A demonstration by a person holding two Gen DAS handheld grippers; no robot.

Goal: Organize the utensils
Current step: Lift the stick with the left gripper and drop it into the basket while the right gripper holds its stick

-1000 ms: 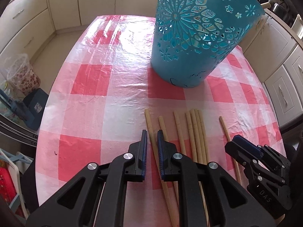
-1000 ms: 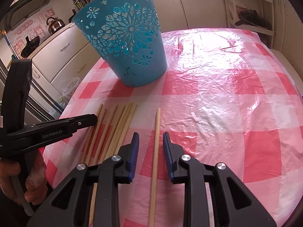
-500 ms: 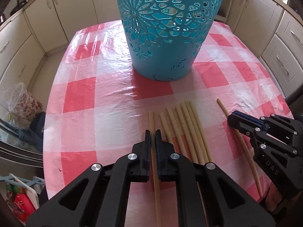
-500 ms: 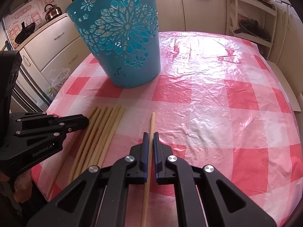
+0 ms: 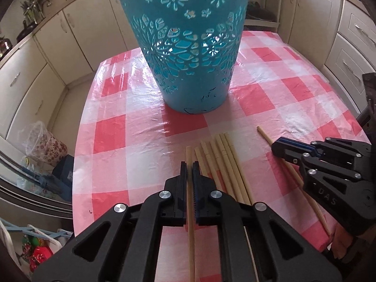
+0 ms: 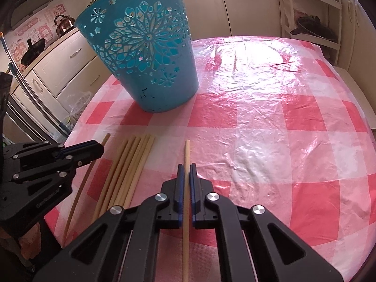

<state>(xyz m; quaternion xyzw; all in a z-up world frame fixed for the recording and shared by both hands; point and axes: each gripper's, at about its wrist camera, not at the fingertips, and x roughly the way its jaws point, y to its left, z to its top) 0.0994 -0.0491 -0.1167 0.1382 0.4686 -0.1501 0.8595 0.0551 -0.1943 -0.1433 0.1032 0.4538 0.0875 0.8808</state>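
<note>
Two claws are in view, each clamped on one chopstick. The left claw pinches the leftmost chopstick, whose tip points toward the blue basket. The right claw is closed on a single chopstick lying apart, to the right of the bundle.

Between those two sticks lies a bundle of chopsticks on the bench, close side by side, nearer the cameras than the basket; five or six can be counted, the exact number unclear where they overlap. That makes seven or eight chopsticks in all.

One basket stands upright on the red-and-white checked cloth, its wall pierced with flower cut-outs. Its inside is not visible from either view, so its contents cannot be told.

Readable writing: "DAS" on the side of the right claw's body in the left wrist view. Lettering on the left claw's body in the right wrist view is too small to read.
</note>
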